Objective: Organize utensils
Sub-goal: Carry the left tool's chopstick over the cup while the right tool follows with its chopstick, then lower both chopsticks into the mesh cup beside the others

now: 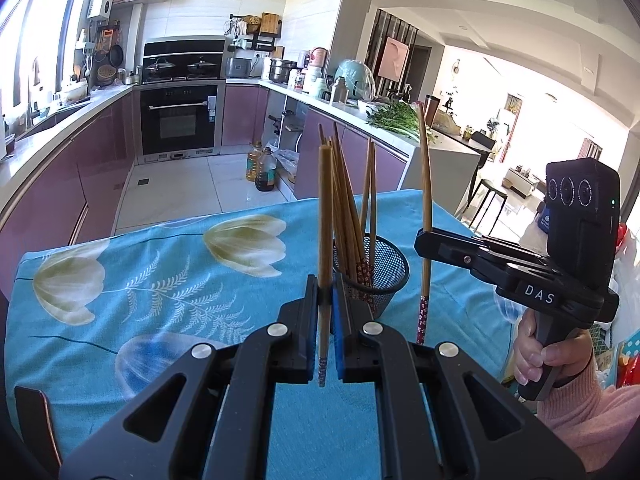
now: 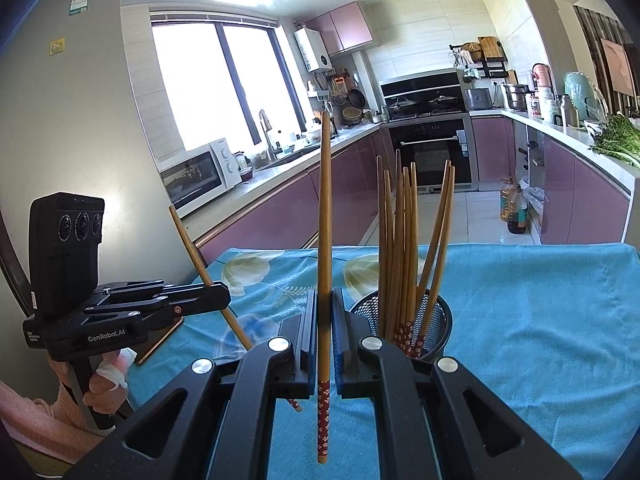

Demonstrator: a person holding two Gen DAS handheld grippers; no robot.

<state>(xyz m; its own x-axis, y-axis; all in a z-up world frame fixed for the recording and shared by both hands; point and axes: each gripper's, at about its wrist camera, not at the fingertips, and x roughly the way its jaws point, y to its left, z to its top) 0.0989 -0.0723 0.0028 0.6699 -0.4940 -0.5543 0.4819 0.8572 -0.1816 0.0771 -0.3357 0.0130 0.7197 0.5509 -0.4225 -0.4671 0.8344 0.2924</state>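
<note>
The left gripper [image 1: 325, 300] is clamped on one chopstick [image 1: 324, 240], held upright just beside the mesh cup [image 1: 384, 276]. The right gripper [image 2: 325, 308] pinches a second chopstick [image 2: 325, 240], also upright. The cup, holding more chopsticks [image 2: 400, 240], stands on the blue cloth [image 2: 540, 300].

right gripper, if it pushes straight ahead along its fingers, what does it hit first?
Likely the mesh holder, just ahead and slightly right of the right gripper, which is shut on a chopstick. Depth is unclear; it might only graze the rim.
</note>
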